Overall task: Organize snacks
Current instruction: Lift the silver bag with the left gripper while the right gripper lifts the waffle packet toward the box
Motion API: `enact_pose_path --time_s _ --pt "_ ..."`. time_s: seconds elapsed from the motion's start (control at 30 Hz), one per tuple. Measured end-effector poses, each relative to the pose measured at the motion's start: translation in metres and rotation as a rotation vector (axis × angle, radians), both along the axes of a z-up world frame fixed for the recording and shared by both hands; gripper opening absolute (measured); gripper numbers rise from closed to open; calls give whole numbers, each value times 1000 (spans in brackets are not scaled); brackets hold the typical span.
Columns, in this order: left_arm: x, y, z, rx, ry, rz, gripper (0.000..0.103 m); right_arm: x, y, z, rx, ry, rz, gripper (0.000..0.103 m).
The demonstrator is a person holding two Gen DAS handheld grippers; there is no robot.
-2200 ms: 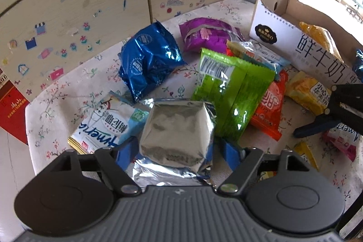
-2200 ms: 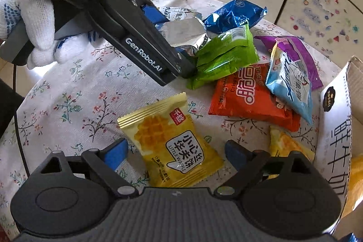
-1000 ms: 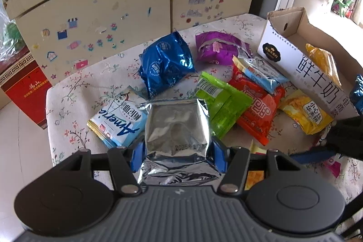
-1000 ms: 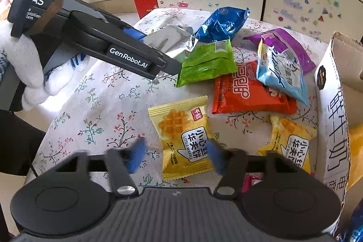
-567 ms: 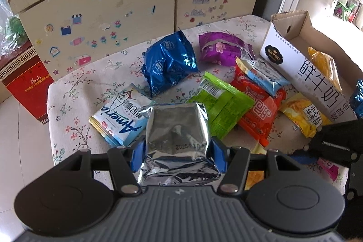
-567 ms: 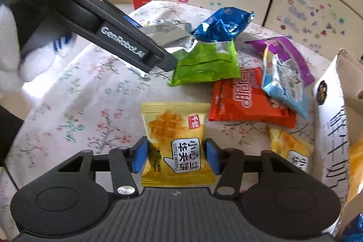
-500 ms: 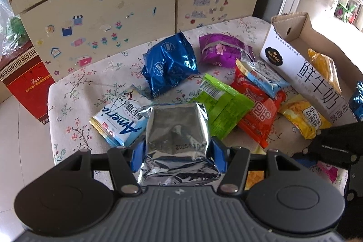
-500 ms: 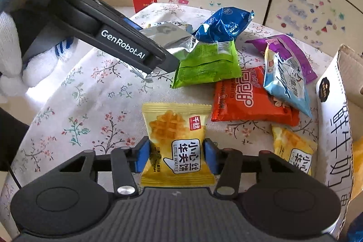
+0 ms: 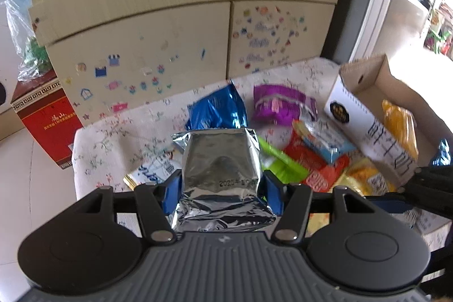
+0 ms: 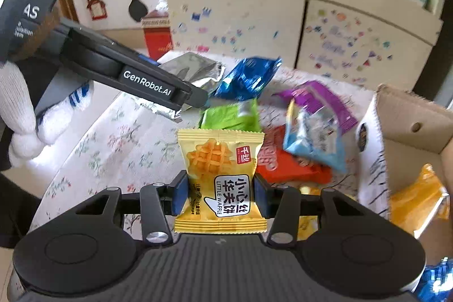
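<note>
My left gripper (image 9: pixel 221 188) is shut on a silver foil snack packet (image 9: pixel 220 160) and holds it above the table. It also shows in the right wrist view (image 10: pixel 195 67), gripped by the left tool. My right gripper (image 10: pixel 219 197) is shut on a yellow waffle packet (image 10: pixel 219 174), lifted off the table. On the floral tablecloth (image 10: pixel 119 143) lie a blue bag (image 9: pixel 218 109), a purple bag (image 9: pixel 277 105), a green packet (image 9: pixel 280 163), an orange-red packet (image 9: pixel 314 169) and a light blue packet (image 9: pixel 325 140). An open cardboard box (image 9: pixel 365 120) stands at the right.
The box holds an orange bag (image 10: pixel 416 200). A white-blue packet (image 9: pixel 153 171) lies at the table's left side. A cabinet with stickers (image 9: pixel 175 53) stands behind the table. A red box (image 9: pixel 48 118) sits on the floor at the left. The right tool (image 9: pixel 430 188) reaches in at the right edge.
Both grippers have risen and tilted up with their packets. The right one closed on the waffle packet about a second ago and lifted it off the cloth.
</note>
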State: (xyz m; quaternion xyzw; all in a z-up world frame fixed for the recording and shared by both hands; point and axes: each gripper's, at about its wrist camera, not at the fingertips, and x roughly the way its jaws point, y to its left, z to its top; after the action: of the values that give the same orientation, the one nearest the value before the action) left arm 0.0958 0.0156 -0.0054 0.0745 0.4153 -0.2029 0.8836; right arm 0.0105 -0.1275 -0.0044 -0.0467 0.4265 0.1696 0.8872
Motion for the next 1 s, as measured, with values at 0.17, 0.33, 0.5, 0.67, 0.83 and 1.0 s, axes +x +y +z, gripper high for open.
enact_pose_path --time_s 0.17,0.33,0.5,0.67,0.83,1.0 --pt "3 -4 9 -18 -30 34 59 1 -14 16 21 -49 -61 55" --pt "3 -13 17 -40 -50 36 59 -1 -30 30 36 -91 -122 55" --pt "-2 -30 22 -67 -58 4 59 -3 -51 42 61 -118 -202 55" --pt "-10 -49 27 -96 -73 -33 59 -8 -72 53 75 -152 -277 55" --pt "-15 -69 30 -120 -82 -65 59 -11 -95 64 92 -178 -362 55" --pt "-22 -91 31 -143 -87 -113 59 -16 -123 72 128 -192 -468 55"
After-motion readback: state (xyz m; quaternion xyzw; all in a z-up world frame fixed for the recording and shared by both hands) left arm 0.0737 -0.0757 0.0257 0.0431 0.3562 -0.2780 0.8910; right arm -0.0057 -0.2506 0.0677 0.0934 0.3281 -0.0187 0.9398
